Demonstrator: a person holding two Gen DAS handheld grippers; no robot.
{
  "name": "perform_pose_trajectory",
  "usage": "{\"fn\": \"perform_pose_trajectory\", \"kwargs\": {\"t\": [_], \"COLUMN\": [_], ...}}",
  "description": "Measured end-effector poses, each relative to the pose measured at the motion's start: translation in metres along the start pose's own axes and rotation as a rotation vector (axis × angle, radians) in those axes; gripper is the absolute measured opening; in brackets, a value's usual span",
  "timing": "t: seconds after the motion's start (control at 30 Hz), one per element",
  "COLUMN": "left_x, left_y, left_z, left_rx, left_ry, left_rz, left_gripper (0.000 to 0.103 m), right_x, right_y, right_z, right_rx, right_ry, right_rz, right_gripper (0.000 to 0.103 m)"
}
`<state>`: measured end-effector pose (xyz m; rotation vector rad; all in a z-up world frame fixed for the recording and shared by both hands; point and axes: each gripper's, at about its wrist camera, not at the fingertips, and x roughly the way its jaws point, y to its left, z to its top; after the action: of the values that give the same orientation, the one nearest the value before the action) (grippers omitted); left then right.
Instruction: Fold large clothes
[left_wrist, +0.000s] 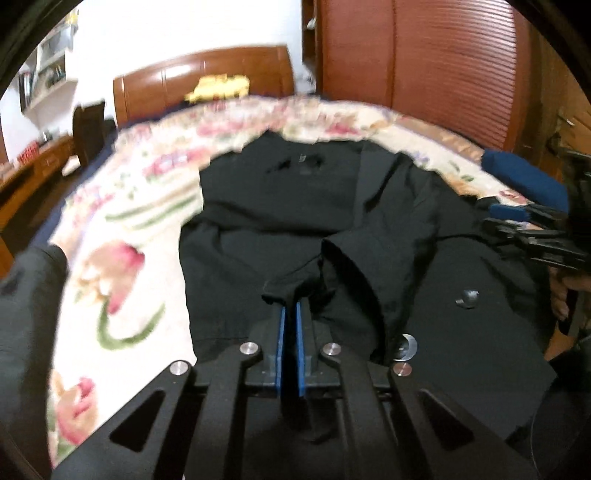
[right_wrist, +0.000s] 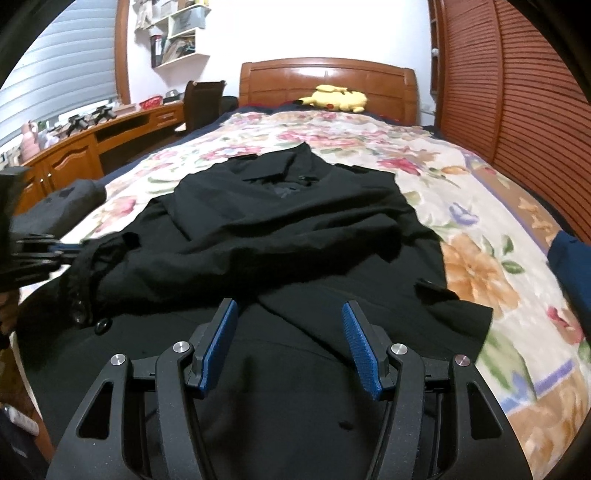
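A large black coat with buttons lies spread front-up on the flowered bedspread, its collar toward the headboard. In the left wrist view my left gripper is shut on a fold of the black coat, and the cloth bunches up over the blue pads. The right wrist view shows that left gripper at the coat's left side, lifting a sleeve-like flap. My right gripper hovers open over the coat's lower part, with nothing between its fingers. It appears at the right edge as the right gripper.
A yellow plush toy lies by the wooden headboard. A grey folded garment sits on the bed's left side, a dark blue cloth at its right edge. A wooden desk runs along the left, a slatted wardrobe on the right.
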<state>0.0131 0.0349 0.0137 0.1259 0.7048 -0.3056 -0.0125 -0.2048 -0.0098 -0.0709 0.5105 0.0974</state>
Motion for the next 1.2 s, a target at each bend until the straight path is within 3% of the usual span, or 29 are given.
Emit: {"fn": "perform_pose_trajectory", "kwargs": {"t": [0.23,0.53,0.77,0.9,1.03,1.2], "left_x": [-0.038,-0.054,-0.070,-0.088,-0.107,-0.104], "left_y": [-0.028,-0.059,-0.077,-0.074,-0.067,-0.057], "left_z": [-0.004,-0.030,-0.041,-0.040,-0.032,-0.019], "left_rx": [0.025,0.022,0.041,0.004,-0.009,-0.022], "left_ry": [-0.083,-0.076,-0.073,-0.100,-0.148,-0.138], "left_rz": [-0.034,-0.059,-0.015,-0.026,0.000,0.017], "left_gripper": [0.001,0.001,0.004,0.010,0.026,0.040], "right_x": [-0.009,-0.019,-0.023,-0.029,-0.034,-0.041], "right_y": [-0.005,-0.008,-0.002,0.001,0.000,-0.003], "right_z": [-0.007,-0.014,-0.019,-0.021,-0.023,-0.022], "right_rx": [0.004,0.004,-0.015,-0.023,-0.020,-0.014], "right_ry": [-0.001,0.000,0.009,0.002,-0.006,-0.009], "right_rz": [-0.015,-0.019,-0.004,0.005,0.006,0.002], "right_gripper": [0.060,0.060,0.060,0.060,0.060,0.060]}}
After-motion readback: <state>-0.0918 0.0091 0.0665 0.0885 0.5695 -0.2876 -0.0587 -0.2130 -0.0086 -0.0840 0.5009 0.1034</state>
